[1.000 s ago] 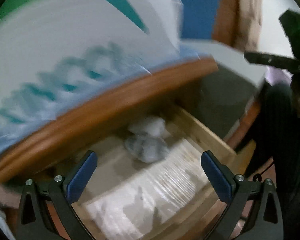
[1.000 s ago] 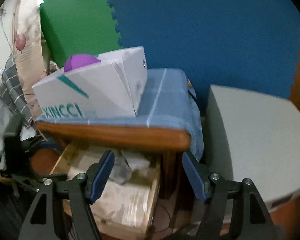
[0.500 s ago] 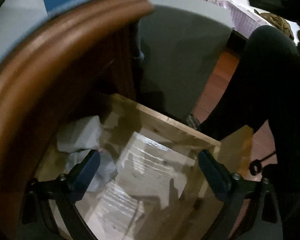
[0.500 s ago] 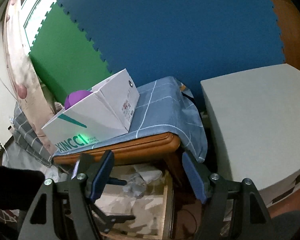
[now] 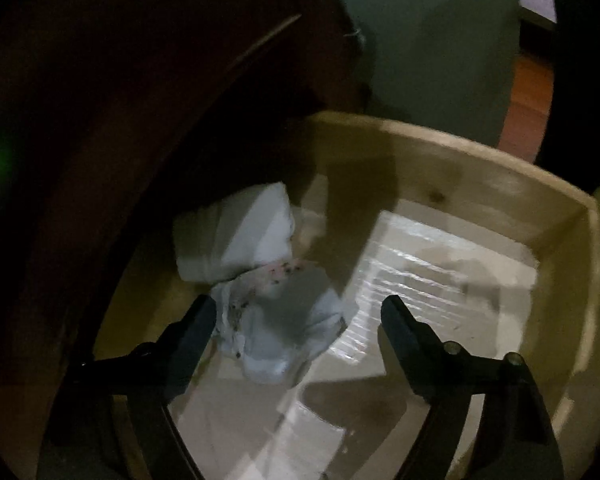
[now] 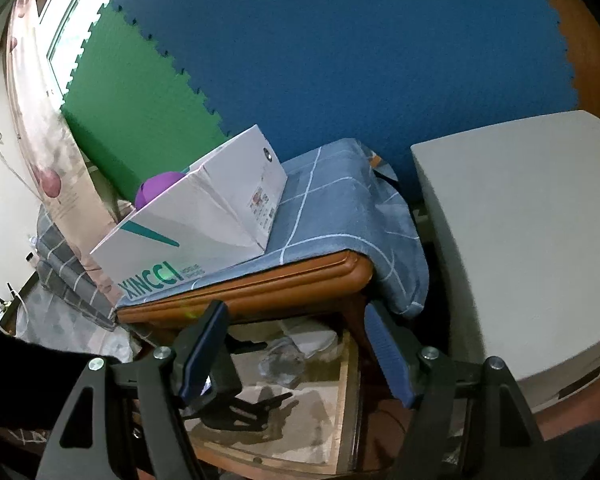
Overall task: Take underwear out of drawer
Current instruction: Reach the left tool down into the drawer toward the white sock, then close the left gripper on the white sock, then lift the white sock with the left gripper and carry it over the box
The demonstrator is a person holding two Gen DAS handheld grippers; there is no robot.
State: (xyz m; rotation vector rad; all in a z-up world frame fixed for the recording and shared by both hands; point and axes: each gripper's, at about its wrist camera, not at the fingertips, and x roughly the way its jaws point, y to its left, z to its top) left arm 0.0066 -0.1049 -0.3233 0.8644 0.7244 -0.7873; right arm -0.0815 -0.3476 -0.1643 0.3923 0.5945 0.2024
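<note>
The wooden drawer [image 5: 460, 152] stands pulled out under the table top. Inside it lies a crumpled pale blue piece of underwear [image 5: 284, 320], with a folded white piece [image 5: 236, 236] just behind it. My left gripper [image 5: 298, 308] is down in the drawer, its jaws closing around the blue piece, which lies between the fingers; the pads do not press on it. In the right wrist view my right gripper [image 6: 296, 316] hangs open and empty in front of the drawer [image 6: 350, 400], with the underwear [image 6: 284, 360] and the left gripper [image 6: 236, 396] beyond it.
A white cardboard box [image 6: 204, 232] sits on a blue checked cloth [image 6: 340, 208] over the wooden table edge [image 6: 260, 292]. A grey block [image 6: 520, 240] stands to the right. Shiny paper [image 5: 420, 280] lines the drawer floor. A dark sleeve [image 6: 28, 380] is at lower left.
My left gripper has sunk from above the table edge into the drawer, close over the blue underwear, and its jaws have narrowed. The right gripper has rolled a little and stays open.
</note>
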